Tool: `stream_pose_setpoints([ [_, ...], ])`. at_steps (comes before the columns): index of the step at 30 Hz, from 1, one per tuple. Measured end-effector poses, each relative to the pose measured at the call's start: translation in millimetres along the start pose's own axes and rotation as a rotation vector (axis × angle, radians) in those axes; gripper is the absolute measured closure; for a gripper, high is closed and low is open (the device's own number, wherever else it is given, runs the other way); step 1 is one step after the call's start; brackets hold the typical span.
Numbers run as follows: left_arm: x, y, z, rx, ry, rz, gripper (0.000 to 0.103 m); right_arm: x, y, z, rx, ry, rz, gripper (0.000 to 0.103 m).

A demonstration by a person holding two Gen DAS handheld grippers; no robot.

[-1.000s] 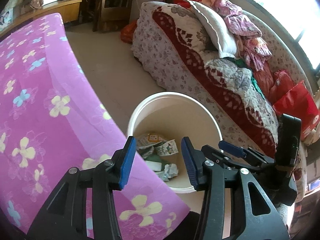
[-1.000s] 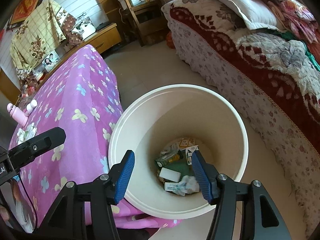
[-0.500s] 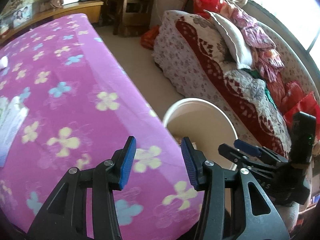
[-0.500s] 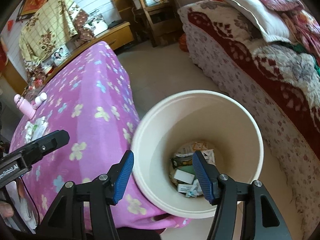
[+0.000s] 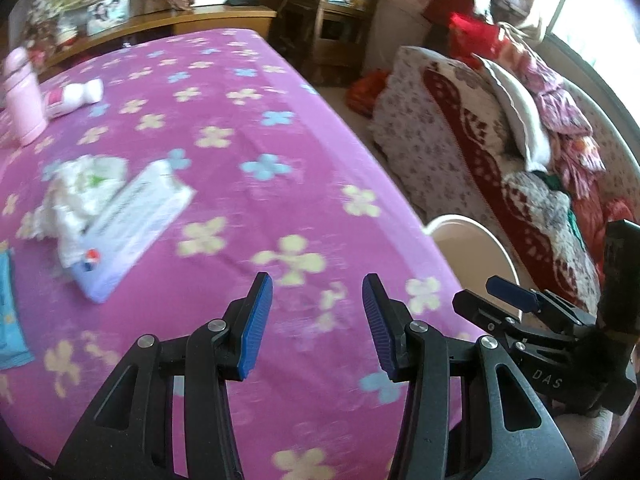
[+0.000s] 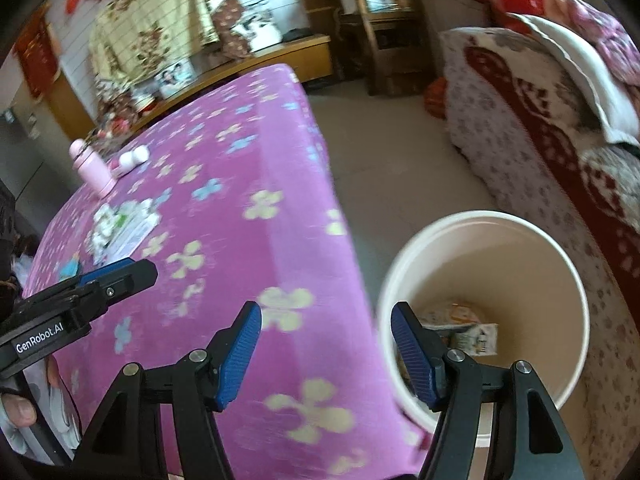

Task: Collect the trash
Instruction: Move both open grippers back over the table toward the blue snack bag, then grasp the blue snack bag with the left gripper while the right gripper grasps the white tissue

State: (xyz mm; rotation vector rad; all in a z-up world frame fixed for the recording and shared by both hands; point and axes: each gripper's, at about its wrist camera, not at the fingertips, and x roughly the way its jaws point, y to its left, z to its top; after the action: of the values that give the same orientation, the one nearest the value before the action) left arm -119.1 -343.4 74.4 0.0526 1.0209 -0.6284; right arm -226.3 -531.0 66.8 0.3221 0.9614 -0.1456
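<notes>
A cream trash bin stands on the floor by the table's right edge, with several pieces of trash inside; its rim shows in the left wrist view. On the purple flowered table lie a crumpled white tissue and a pale flat box at the left, also in the right wrist view. My left gripper is open and empty above the table's near edge. My right gripper is open and empty between the table's corner and the bin.
A pink bottle and a small white bottle lying down are at the table's far left. A blue packet lies at the left edge. A bed with quilts runs along the right. Wooden furniture stands at the back.
Both grippers have swung left from over the bin toward the table. The table's trash has come into view. Both stay open and empty.
</notes>
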Motion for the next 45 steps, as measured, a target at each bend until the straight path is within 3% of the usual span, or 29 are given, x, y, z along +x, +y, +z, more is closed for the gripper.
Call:
stream_pose_setpoints([
  [19, -55.1, 142.7, -23.5, -0.166, 0.008, 0.118, 0.058, 40.1, 118.8, 4.4, -0.160, 0.075, 0.120, 0.034],
  [22, -67.1, 169.3, -26.2, -0.196, 0.004, 0.140, 0.058, 47.6, 139.0, 7.5, -0.180, 0.088, 0.149, 0.030],
  [34, -88.0, 251.0, -36.3, -0.338, -0.032, 0.158, 0.045, 69.3, 235.8, 47.0, -0.340, 0.057, 0.271, 0.025],
  [39, -77.8, 264.7, -33.1, -0.356, -0.036, 0.133, 0.043, 95.3, 276.6, 66.9, -0.412, 0.046, 0.274, 0.024],
  [45, -72.7, 278.0, -32.6, -0.345, -0.041, 0.152, 0.043, 130.3, 313.9, 72.9, -0.517, 0.049, 0.213, 0.024],
])
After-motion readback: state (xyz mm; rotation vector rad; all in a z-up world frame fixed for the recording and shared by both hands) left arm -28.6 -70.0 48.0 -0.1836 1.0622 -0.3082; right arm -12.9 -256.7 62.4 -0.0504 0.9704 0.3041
